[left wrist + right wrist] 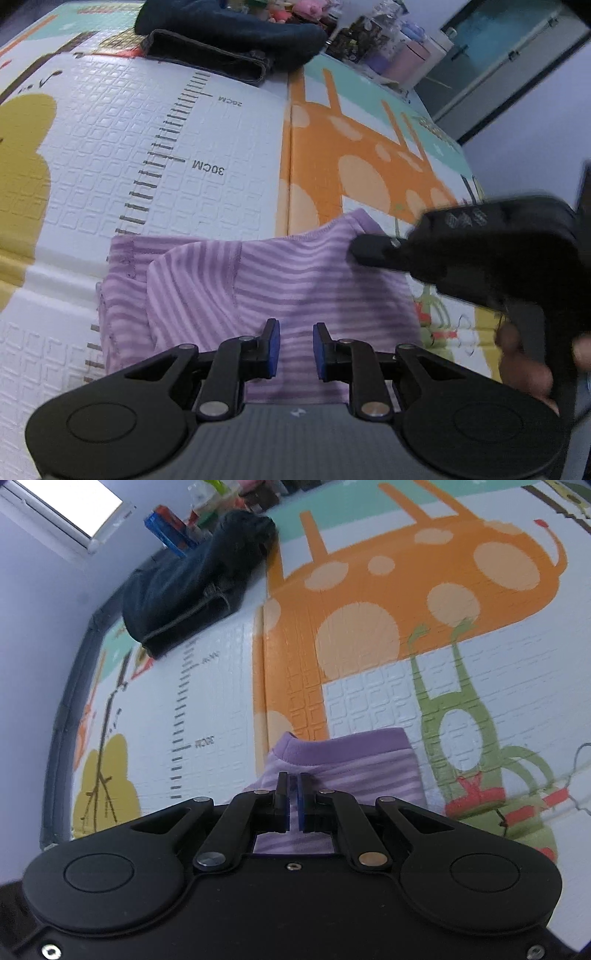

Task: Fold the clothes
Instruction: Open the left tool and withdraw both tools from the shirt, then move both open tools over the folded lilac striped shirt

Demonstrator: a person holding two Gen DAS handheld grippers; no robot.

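A purple-and-white striped garment (221, 280) lies partly folded on the play mat (110, 147). My left gripper (295, 326) hovers over its near part, open, with a clear gap and nothing between the blue pads. My right gripper (360, 251), held by a hand (524, 369), reaches in from the right to the garment's far right edge. In the right wrist view my right gripper (293, 775) is shut down to a thin slit just above the garment (351, 768), near its purple collar band. I see no fabric pinched in it.
Dark folded jeans (221, 48) lie at the mat's far edge, also seen as jeans (184, 590) at upper left. Bottles and small items (369, 40) crowd behind them. The printed mat (369, 709) spreads beyond the garment; a wall borders it on the left.
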